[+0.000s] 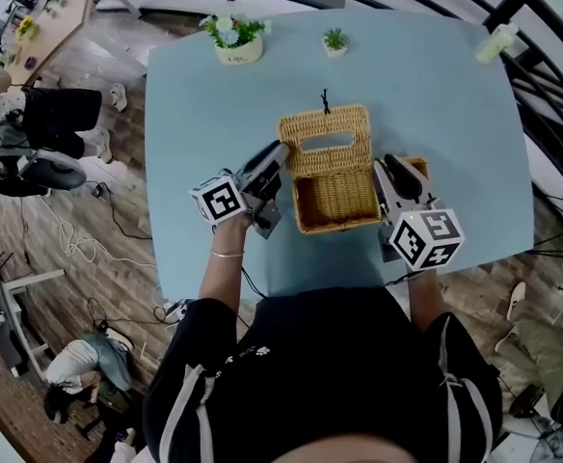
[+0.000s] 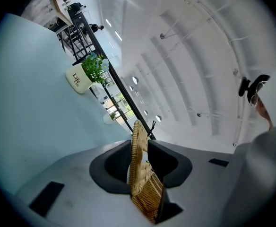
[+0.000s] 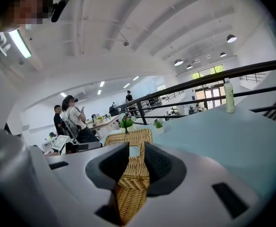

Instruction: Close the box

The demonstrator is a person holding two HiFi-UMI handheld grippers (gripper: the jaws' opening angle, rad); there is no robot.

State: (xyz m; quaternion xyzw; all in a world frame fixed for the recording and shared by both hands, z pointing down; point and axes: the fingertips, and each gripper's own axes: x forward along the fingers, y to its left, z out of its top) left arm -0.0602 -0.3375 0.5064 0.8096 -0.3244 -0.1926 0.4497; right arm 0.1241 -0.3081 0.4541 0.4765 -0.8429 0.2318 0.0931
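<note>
lid (image 1: 325, 135) edge pinched by left gripper (image 1: 278, 154) at 9 o'clock, right gripper (image 1: 391, 169) pinching box (image 1: 337, 201) wall; shallow grip may slip.

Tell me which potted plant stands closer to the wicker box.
The small green plant in the tiny white pot, beyond the lid of the woven wicker box. The bigger flowering plant in the lettered pot stands farther left.

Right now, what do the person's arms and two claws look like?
The left claw and right claw both have light grey bodies ending in dark, curved pads. Each carries a white cube printed with black square markers. The person wears a black top with white side stripes and a small white print. There is a thin bracelet on the left wrist.
</note>
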